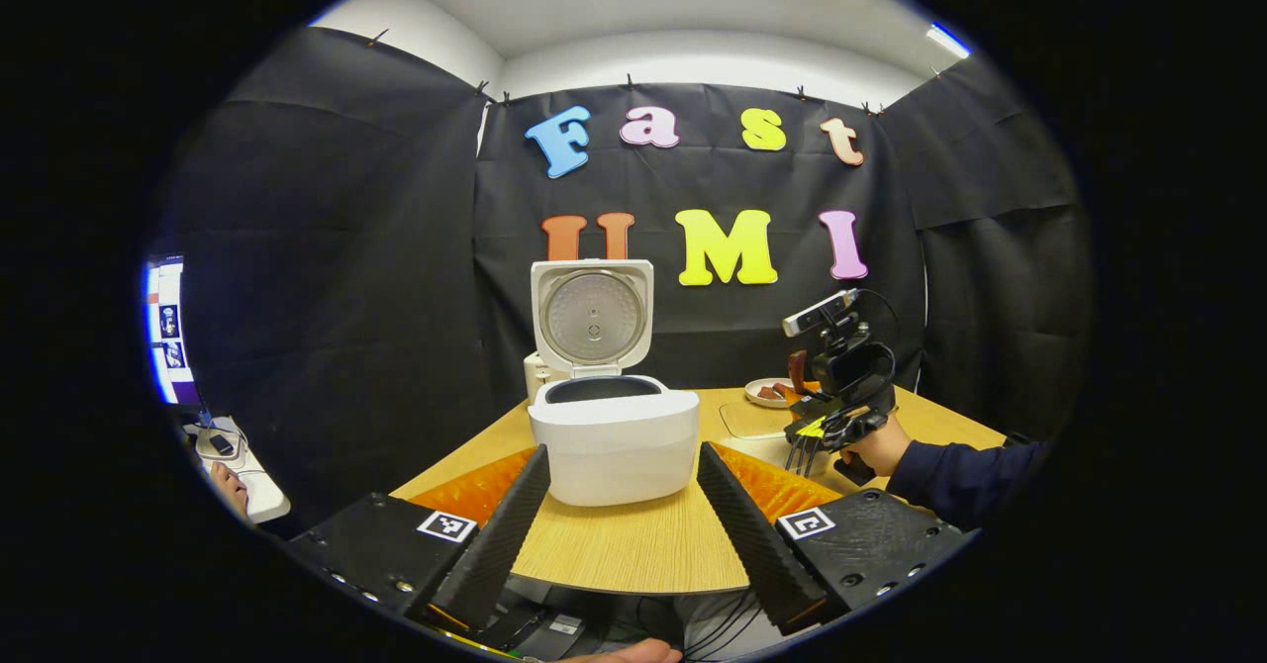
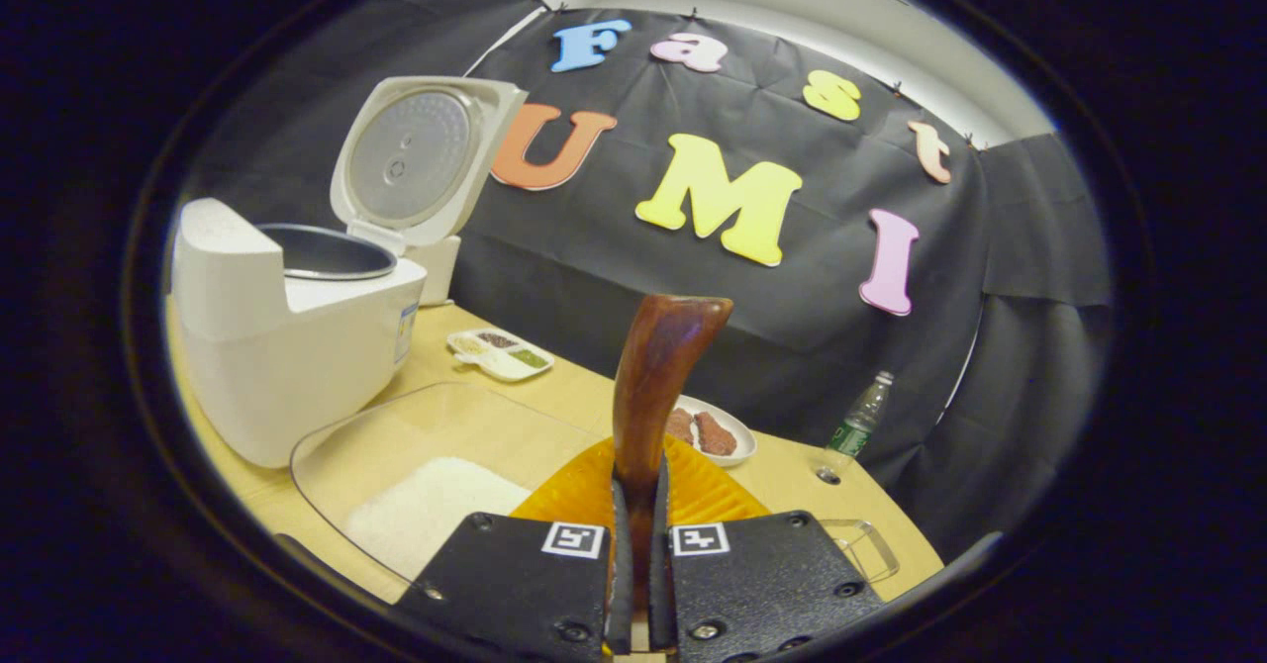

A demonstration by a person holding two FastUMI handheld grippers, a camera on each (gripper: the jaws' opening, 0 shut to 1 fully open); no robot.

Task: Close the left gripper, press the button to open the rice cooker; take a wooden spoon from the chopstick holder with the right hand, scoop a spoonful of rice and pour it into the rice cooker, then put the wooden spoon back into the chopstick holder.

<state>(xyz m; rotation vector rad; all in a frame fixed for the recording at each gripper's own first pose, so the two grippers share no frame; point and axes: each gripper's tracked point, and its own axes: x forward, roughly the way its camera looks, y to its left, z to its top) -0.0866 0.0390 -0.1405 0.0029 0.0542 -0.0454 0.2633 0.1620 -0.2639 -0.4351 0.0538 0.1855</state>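
- Left gripper view: I am holding my left claw (image 1: 621,505) wide apart, gripping nothing, low over the near edge of the tabletop (image 1: 633,544).
- The cooker (image 1: 614,440) is standing just ahead between my fingers, its lid (image 1: 592,315) upright and the dark pot rim showing, so I am judging the button press done.
- Off to the right, my right claw (image 1: 827,430) is hanging over the tabletop in a hand (image 1: 876,445) with a dark sleeve, near a small plate (image 1: 767,393).
- Right gripper view: my right claw (image 2: 640,544) is pinching narrow on the spoon (image 2: 655,386), both fingers pressing its shaft, so I take it the spoon is out of the holder.
- The spoon is looking dark brown, glossy wood, rising upright with a flared top; I cannot tell which end that is.
- A clear tray (image 2: 396,445) with white rice (image 2: 431,510) is lying just below to the left, beside the open cooker (image 2: 287,346).
- Nothing is showing on the spoon, so scooping, pouring into the pot and returning the spoon are looking left to do.
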